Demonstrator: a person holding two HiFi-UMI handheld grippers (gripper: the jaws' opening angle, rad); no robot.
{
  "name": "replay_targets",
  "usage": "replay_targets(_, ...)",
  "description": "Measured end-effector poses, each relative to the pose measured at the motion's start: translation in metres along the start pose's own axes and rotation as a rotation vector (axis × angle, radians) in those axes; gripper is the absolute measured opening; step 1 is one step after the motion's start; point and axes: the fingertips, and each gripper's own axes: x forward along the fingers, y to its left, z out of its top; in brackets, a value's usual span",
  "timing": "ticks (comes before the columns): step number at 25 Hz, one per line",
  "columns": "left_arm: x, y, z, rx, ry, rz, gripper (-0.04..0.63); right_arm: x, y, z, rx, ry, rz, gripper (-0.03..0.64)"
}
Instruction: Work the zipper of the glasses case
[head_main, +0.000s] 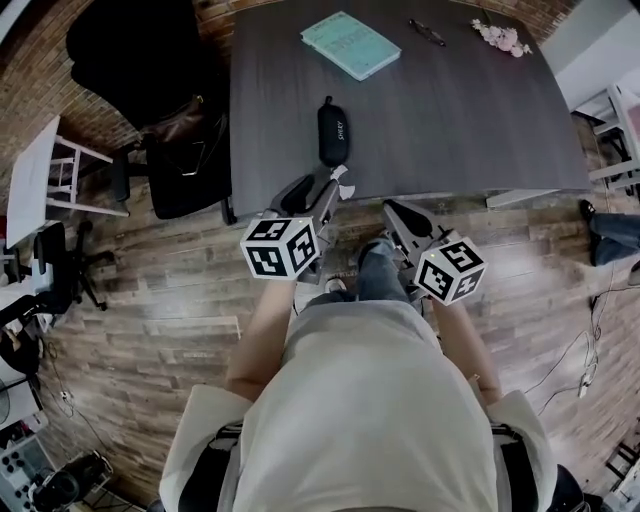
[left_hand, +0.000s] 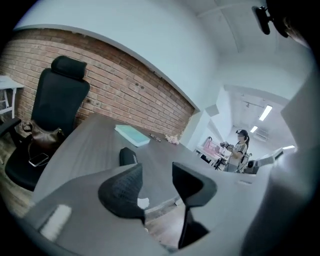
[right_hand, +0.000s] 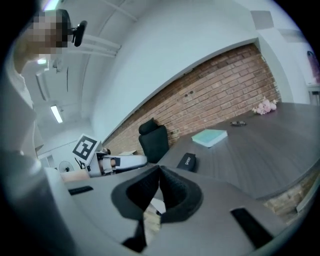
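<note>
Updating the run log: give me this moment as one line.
left gripper: open, empty | right gripper: shut, empty | glasses case: lying on table, not gripped

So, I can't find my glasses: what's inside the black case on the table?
Only the outside of the glasses case shows, lying on the table; its shell hides whatever is inside.

The dark grey bench (head_main: 450, 120) in front of me, seen from above. A black glasses case (head_main: 333, 131) lies lengthwise near my edge, left of centre, zipped side not discernible. A teal notebook (head_main: 351, 44) lies flat and askew toward the far edge, well apart from the case. To its right, a thin dark item (head_main: 427, 32), too small to identify. A sprig of pale pink flowers (head_main: 503, 38) lies at the far right corner.
</note>
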Motion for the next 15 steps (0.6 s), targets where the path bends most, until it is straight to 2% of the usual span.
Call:
replay_targets(8,-0.067,-0.012,-0.022,-0.01,-0.057,0.024,0.05,-0.024,0.052,-0.007,-0.121,-0.055,-0.002,0.006)
replay_targets(15,-0.099,-0.02,-0.041,0.018,-0.048,0.021,0.012,-0.04,0.076,-0.018,-0.157,-0.072,0.0,0.005)
